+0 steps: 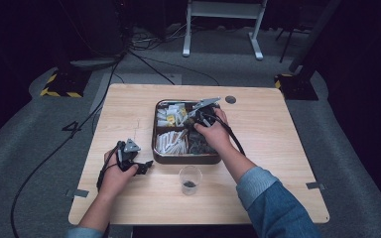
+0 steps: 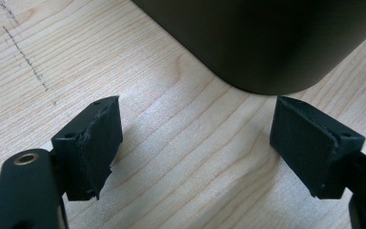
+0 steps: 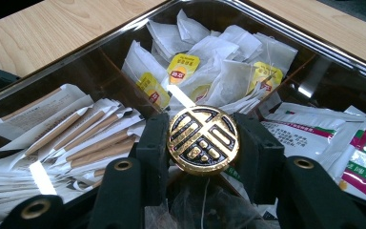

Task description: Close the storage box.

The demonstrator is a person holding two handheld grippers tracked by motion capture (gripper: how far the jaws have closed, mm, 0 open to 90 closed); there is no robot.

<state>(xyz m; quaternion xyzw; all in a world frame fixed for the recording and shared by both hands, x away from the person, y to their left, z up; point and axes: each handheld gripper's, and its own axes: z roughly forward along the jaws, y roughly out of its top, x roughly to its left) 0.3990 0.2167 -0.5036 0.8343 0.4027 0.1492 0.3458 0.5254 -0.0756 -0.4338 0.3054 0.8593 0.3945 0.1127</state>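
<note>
Gold disc (image 3: 203,139) upright between fingers (image 3: 153,152)

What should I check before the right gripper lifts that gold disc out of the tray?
1. Grip: right gripper jaws shut on both sides of the round gold-and-black embossed disc: ok.
2. Disc seated deep in the jaws: cannot tell.
3. Disc free of the white tea bags: cannot tell.
4. Clear glass cup upright on the wooden table, near the dark compartmented tray: ok.
5. Left gripper open, holding nothing, outside the tray: ok.
</note>
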